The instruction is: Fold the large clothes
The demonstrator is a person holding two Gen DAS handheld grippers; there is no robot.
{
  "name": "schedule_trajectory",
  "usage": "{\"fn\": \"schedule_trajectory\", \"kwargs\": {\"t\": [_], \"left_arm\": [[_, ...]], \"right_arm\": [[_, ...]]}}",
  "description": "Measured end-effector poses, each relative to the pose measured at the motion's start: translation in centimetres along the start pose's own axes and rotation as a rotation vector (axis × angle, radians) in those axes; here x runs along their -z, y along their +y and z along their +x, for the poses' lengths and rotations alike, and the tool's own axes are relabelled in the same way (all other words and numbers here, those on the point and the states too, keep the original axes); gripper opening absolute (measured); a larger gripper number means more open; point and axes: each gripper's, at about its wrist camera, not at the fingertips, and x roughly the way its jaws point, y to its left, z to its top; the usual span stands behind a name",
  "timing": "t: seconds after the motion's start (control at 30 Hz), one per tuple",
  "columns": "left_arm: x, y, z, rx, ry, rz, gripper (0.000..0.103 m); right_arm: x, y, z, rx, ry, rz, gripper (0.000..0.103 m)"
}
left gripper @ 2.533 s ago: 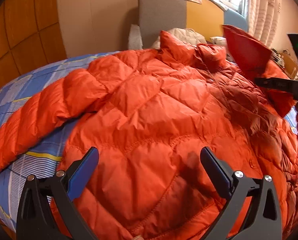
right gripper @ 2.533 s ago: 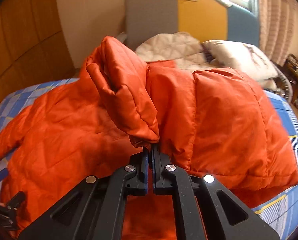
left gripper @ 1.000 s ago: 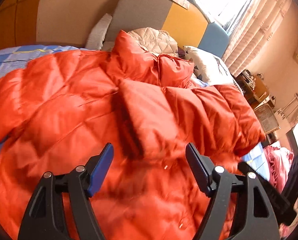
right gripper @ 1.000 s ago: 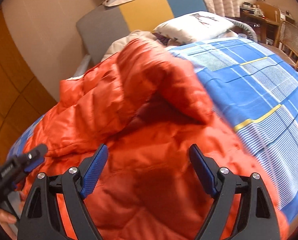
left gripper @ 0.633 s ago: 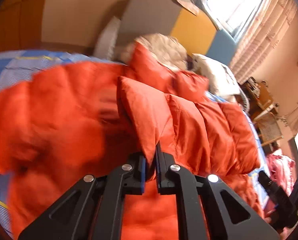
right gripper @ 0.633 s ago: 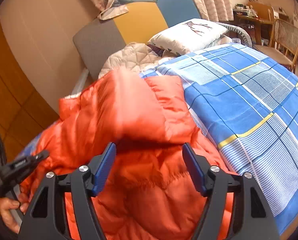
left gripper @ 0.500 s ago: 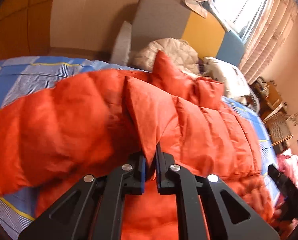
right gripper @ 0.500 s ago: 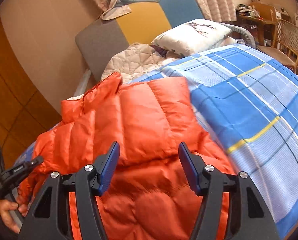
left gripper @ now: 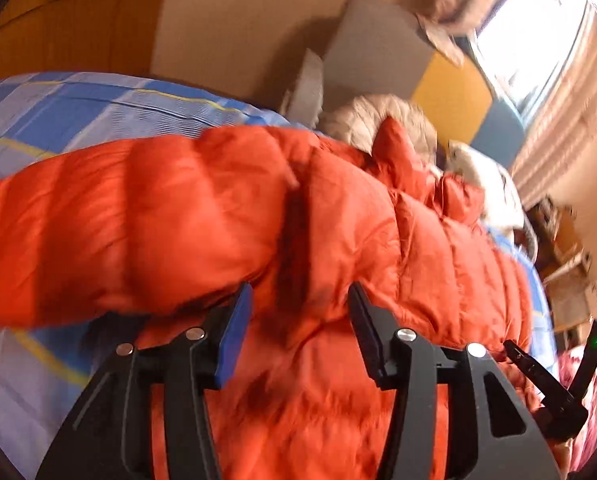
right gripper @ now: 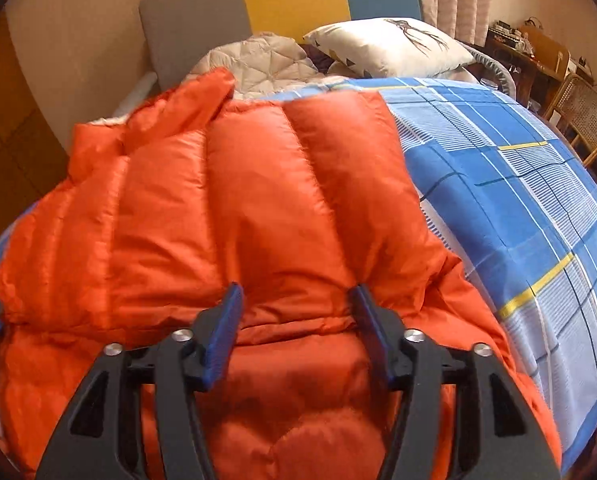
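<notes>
An orange quilted down jacket (left gripper: 338,240) lies on the bed, and also shows in the right wrist view (right gripper: 258,200). One sleeve is folded flat across its body (right gripper: 298,184). The other sleeve (left gripper: 118,220) stretches out to the left. My left gripper (left gripper: 298,304) is open and empty, just above the jacket where that sleeve joins the body. My right gripper (right gripper: 296,304) is open and empty, over the lower edge of the folded sleeve. The right gripper's black frame shows at the left wrist view's right edge (left gripper: 546,384).
A blue checked bedsheet (right gripper: 518,200) covers the bed. A white pillow (right gripper: 386,48) and a beige quilt (right gripper: 258,60) lie at the padded headboard (right gripper: 202,12). A wicker chair (right gripper: 582,120) and a cluttered desk (right gripper: 530,48) stand on the right.
My left gripper was shut on a fold of the jacket half a second ago and has opened and let it go. My right gripper stayed open and moved closer over the folded sleeve.
</notes>
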Motion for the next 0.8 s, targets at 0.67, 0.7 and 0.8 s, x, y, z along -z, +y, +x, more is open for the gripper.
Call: {"fn": "schedule_trajectory", "kwargs": {"t": [0.67, 0.7, 0.8], "left_arm": [[5.3, 23.4, -9.7, -0.185, -0.161, -0.551, 0.075], [5.2, 24.4, -9.6, -0.198, -0.172, -0.578, 0.073], [4.7, 25.8, -9.2, -0.202, -0.171, -0.598, 0.041]], "right_arm": [[8.2, 5.6, -4.2, -0.046, -0.007, -0.213, 0.074], [8.3, 5.7, -4.2, -0.044, -0.008, -0.217, 0.074], [8.6, 5.7, -4.2, -0.040, -0.006, -0.223, 0.074]]}}
